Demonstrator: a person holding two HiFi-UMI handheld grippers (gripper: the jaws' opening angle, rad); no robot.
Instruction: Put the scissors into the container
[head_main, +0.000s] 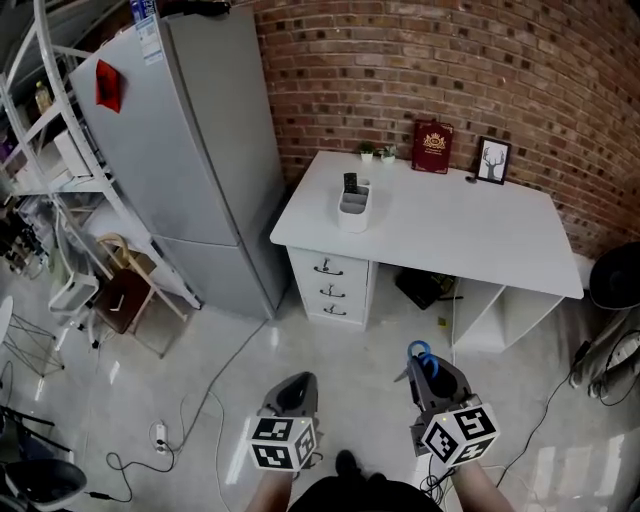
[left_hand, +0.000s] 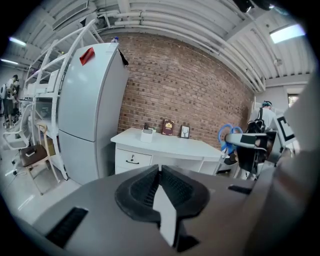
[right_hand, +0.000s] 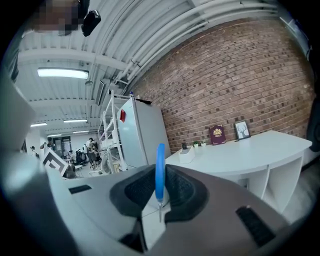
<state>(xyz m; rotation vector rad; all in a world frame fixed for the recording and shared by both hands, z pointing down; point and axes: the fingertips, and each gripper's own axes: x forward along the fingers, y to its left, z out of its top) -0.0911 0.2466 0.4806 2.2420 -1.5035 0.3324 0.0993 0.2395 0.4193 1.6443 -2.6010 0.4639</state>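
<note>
Right gripper (head_main: 428, 378) is clamped on the scissors (head_main: 420, 352), whose blue handle sticks out past the jaws. Left gripper (head_main: 297, 390) has its jaws together, empty. Both are well apart from the desk (head_main: 480, 240), where the container (head_main: 353, 210) stands.

The scissors (head_main: 420, 353) are mostly hidden. Only the blue handle rings poke out of the front of the right tool (head_main: 426, 374), and the blades are tucked away between its jaws, which press on them. In the right gripper view the scissors show only as a thin blue strip, seen from the edge. The container (head_main: 352, 208) stands on the surface (head_main: 470, 235) far ahead of the right tool, and the dark thing sticking up in it is too small to tell. The arm (head_main: 478, 488) behind the right tool is cut off by the bottom edge of the head view.
</note>
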